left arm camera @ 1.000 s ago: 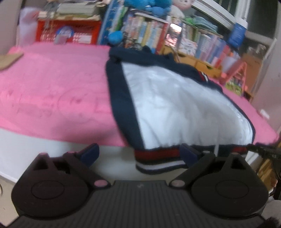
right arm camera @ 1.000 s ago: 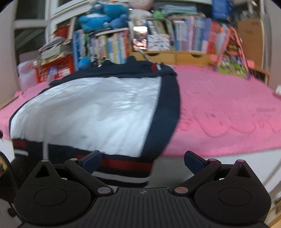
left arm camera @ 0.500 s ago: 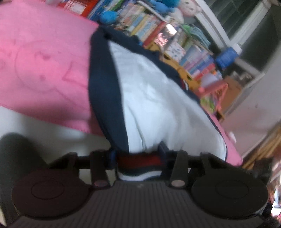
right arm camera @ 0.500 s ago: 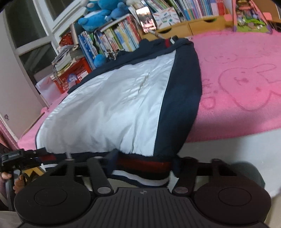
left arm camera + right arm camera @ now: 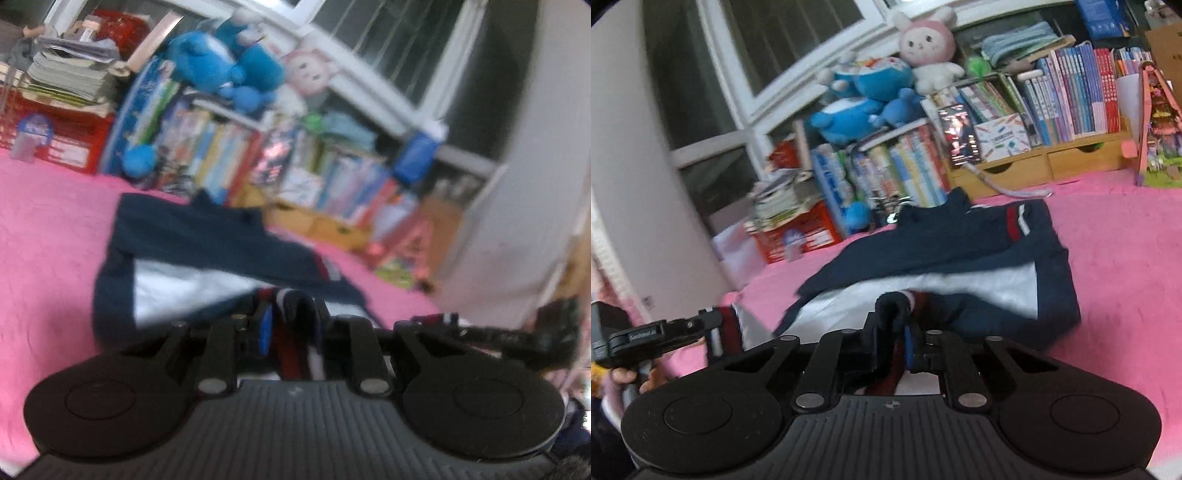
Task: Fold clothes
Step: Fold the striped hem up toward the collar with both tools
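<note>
The jacket (image 5: 979,258) is spread on the pink blanket (image 5: 1126,277), its striped hem (image 5: 908,306) clamped by the left gripper (image 5: 291,325) and right gripper (image 5: 897,332), jaws having just closed. The hem is best carried level toward the collar (image 5: 956,203).

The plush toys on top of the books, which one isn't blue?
The pink-and-white bunny plush, sitting upright at the right end of the group. The plush toys beside it are blue with white faces.
</note>
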The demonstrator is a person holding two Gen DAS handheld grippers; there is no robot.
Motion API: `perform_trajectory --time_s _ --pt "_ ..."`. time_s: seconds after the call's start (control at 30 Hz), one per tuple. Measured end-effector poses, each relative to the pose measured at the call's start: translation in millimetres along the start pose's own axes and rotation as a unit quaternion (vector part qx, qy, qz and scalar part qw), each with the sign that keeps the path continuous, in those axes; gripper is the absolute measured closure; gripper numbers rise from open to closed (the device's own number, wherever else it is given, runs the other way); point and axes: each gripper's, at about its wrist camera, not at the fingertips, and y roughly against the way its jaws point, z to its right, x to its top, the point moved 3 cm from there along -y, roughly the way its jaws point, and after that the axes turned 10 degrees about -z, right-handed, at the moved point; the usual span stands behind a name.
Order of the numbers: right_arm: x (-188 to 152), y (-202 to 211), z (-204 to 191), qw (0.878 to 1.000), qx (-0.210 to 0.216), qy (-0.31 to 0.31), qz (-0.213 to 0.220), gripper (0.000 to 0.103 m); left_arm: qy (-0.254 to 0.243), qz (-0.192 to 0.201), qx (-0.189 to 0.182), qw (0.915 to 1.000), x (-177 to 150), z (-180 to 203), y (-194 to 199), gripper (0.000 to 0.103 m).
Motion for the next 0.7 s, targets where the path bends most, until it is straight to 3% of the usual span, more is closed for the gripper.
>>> perform_trajectory --time_s 0.2,0.3,0.37,0.43,0.57,0.63,0.7 --pt "32 -86 45 0.998 -0.046 -0.032 -0.031 0.088 -0.036 -0.043 0.097 0.9937 7 -25 -48 0.080" --pt "28 -109 61 0.996 -0.068 -0.029 -0.043 0.088 -0.047 -0.064 0.126 0.9888 5 -38 -67 0.068" --pt "28 -115 71 0.996 -0.078 -0.028 -0.037 0.086 -0.036 -0.066 0.123 0.9895 6 -49 -71 0.061" --pt "34 -104 81 0.996 -0.083 -0.025 -0.007 0.069 -0.031 -0.069 0.122 0.9896 7 -57 -75 0.057" --pt "48 -72 101 0.992 -0.114 0.012 0.046 0.061 -0.030 -0.077 0.120 0.9894 8 -68 -82 0.050" --pt "48 -69 102 0.992 -0.110 0.063 0.025 0.044 -0.031 -0.077 0.120 0.9893 12 -70 -83 0.049" --pt "43 -75 96 0.986 -0.112 0.121 0.004 0.040 -0.041 -0.055 0.125 0.9898 24 -69 -74 0.049"
